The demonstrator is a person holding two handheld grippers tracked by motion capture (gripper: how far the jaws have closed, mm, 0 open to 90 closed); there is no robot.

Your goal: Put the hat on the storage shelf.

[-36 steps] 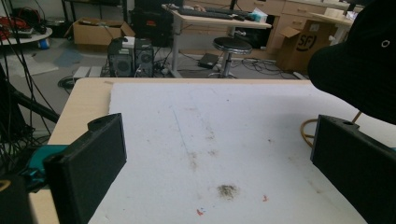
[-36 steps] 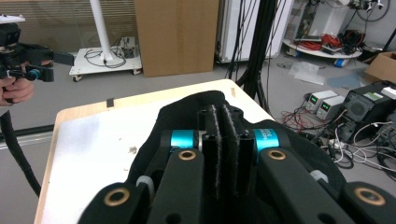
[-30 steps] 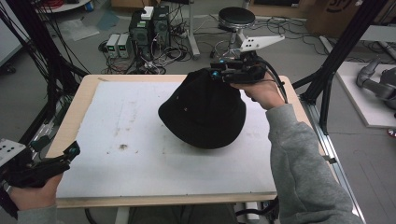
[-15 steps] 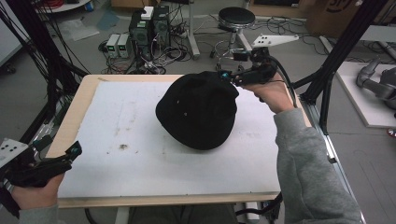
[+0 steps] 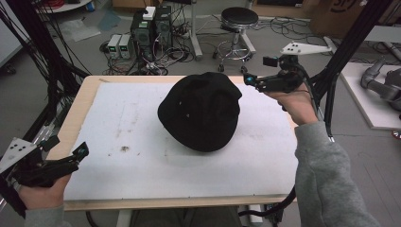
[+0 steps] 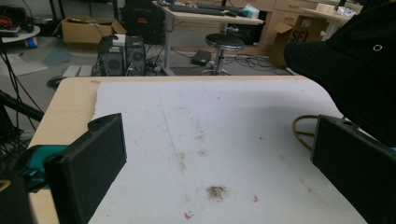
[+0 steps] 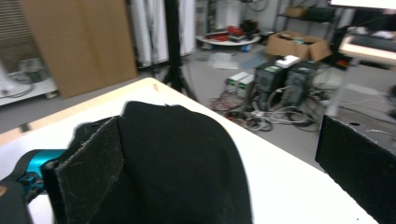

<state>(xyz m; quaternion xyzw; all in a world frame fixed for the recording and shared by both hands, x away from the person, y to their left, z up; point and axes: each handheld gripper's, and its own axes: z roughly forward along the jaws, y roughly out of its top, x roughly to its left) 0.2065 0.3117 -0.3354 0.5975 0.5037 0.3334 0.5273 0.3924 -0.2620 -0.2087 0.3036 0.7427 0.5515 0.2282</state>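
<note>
1. The high view is looking forward and down from above the person's side, taking in the whole bench (image 5: 142, 161).
2. The left gripper view is sitting low at the near-left corner, facing across the bench toward the black cap (image 6: 359, 70).
3. The right gripper view is looking from the far right, close to the cap.
4. All three are sharing the cap and the stacked computer towers (image 5: 152, 29).

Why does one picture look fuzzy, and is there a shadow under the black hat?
Right gripper view: the room behind is soft and smeared, the black hat a dark shape with hardly any detail. Left gripper view: sharper, stains on the white mat show plainly. High view: even light, a faint shadow on the mat along the hat's near edge.
</note>
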